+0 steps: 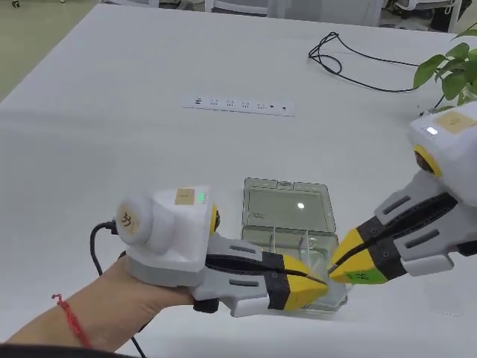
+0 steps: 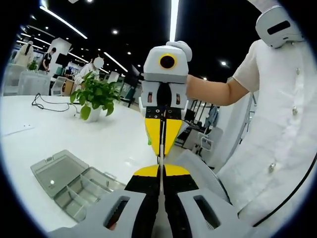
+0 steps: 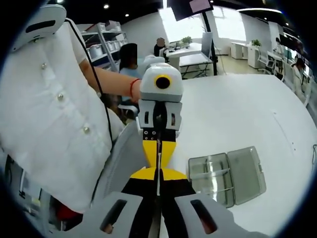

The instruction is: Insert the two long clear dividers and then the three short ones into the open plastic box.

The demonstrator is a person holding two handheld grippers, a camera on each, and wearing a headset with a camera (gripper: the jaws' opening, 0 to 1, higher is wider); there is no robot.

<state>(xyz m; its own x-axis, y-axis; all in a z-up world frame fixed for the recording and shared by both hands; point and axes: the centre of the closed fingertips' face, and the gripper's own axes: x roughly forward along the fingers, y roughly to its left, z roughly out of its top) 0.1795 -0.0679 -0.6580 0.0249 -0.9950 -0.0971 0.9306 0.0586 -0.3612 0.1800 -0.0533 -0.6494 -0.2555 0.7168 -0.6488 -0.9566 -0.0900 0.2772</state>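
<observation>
Tip to tip above the near right corner of the open plastic box (image 1: 289,207) on the white bench (image 1: 149,149): left gripper (image 1: 319,286) and right gripper (image 1: 334,270), each with fingers pressed together (any clear piece between them is indiscernible).

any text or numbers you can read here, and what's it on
On the left gripper, round end: a handwritten mark, maybe "37", not sure.
On the right gripper: a green label, too small to read.
On each gripper's top: a tan sticker, nothing legible.
On the power strip: printing too small to read.
</observation>
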